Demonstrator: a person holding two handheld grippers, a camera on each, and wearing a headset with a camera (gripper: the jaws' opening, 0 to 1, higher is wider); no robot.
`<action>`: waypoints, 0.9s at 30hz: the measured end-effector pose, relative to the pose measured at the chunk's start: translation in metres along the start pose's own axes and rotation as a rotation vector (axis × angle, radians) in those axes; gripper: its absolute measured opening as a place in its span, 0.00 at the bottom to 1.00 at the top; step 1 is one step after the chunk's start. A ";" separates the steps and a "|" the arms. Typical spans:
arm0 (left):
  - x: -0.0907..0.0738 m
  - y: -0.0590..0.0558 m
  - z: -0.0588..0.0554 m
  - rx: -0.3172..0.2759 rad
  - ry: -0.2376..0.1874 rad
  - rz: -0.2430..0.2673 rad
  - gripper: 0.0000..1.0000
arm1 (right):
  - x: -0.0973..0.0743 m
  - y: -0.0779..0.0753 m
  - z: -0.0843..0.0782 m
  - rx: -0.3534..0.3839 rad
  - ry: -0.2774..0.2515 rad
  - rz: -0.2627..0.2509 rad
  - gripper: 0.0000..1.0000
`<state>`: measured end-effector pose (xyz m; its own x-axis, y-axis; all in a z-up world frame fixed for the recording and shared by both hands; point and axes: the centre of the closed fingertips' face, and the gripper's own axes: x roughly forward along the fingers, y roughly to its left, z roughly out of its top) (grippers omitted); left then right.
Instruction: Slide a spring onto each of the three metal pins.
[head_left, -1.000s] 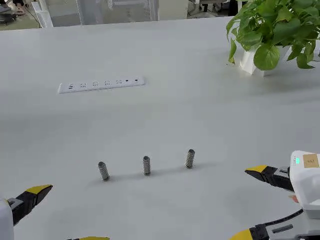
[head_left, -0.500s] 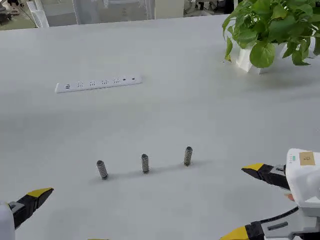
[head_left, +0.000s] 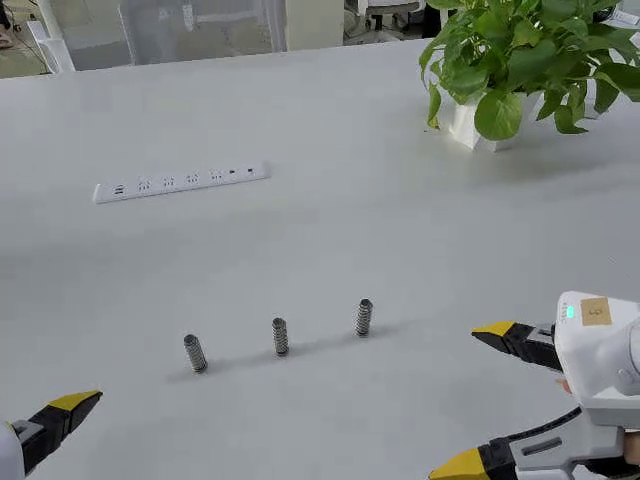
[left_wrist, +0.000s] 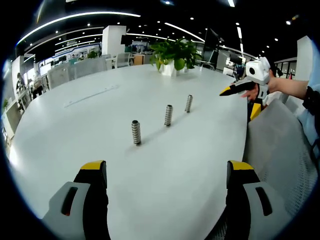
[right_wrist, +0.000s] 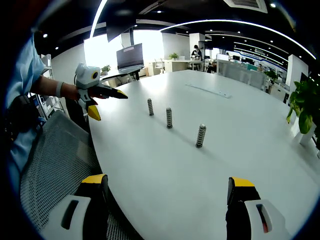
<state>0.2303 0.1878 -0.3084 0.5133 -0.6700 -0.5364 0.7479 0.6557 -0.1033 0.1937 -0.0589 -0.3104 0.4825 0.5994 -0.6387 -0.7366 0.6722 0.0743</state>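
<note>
Three grey springs stand upright in a row on the white table, each on a pin: left spring (head_left: 196, 353), middle spring (head_left: 281, 337), right spring (head_left: 364, 317). From the left gripper view they run away from me: (left_wrist: 136, 132), (left_wrist: 168, 115), (left_wrist: 188, 103). My left gripper (left_wrist: 166, 167) is open and empty, short of the row; its yellow fingertip (head_left: 75, 402) shows at the lower left. To the right of the row my right gripper (head_left: 478, 398) is open and empty, its jaws wide apart. The right gripper view has the springs (right_wrist: 169, 117) ahead.
A white power strip (head_left: 180, 181) lies further back on the table. A potted plant (head_left: 520, 60) stands at the far right. A grey mesh chair (left_wrist: 277, 150) sits at the table's near edge beside the person's sleeve.
The head camera has shifted, so the whole picture slid left and down. Both grippers stay open near the front edge. The springs have not moved.
</note>
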 end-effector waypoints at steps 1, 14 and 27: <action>0.000 0.000 0.000 0.001 0.002 -0.001 0.99 | 0.000 -0.001 0.000 -0.002 -0.002 -0.003 0.99; 0.004 0.008 -0.002 -0.006 0.012 0.015 0.99 | -0.006 -0.008 0.008 -0.008 -0.031 -0.059 0.99; -0.005 0.017 0.007 -0.001 -0.020 0.047 0.99 | -0.006 -0.003 0.003 0.004 -0.036 -0.062 0.99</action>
<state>0.2436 0.2002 -0.3014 0.5563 -0.6453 -0.5235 0.7223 0.6871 -0.0794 0.1944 -0.0635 -0.3046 0.5436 0.5719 -0.6143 -0.7030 0.7101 0.0390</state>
